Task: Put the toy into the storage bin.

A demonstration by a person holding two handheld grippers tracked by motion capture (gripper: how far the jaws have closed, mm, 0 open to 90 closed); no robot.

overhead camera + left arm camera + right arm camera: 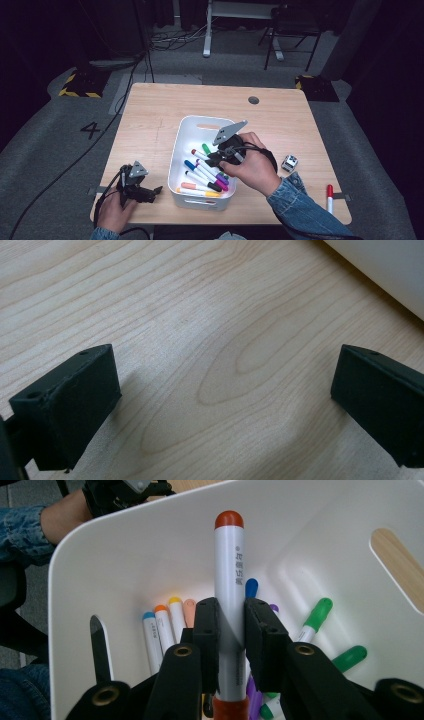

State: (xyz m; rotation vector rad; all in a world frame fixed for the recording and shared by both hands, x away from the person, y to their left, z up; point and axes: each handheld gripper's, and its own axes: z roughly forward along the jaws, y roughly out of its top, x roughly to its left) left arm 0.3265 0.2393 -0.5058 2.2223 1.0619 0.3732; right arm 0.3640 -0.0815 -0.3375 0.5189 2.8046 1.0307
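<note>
Right gripper [231, 630] fingers clamp a white red-capped marker [228, 580] lengthwise above the white plastic bin [181, 145]; left gripper [225, 405] rests spread wide, empty, on the tabletop [200, 315].

The worktop [165, 107] is pale wood with a visible grain, squarish with rounded corners, and a small dark round cap [253, 100] sits near its far edge. It stands on grey carpet [45, 135], which bears a black number 4 [90, 130] to the left. Two black blocks edged with yellow-and-black hazard tape lie on the floor, one [80, 82] off the far left corner, the other [314, 85] off the far right. Black cables [175, 37] trail across the floor behind. Farther back stand a white desk leg [207, 30] and a dark chair frame [292, 35]. The surroundings are dark; light falls mainly on the worktop.
</note>
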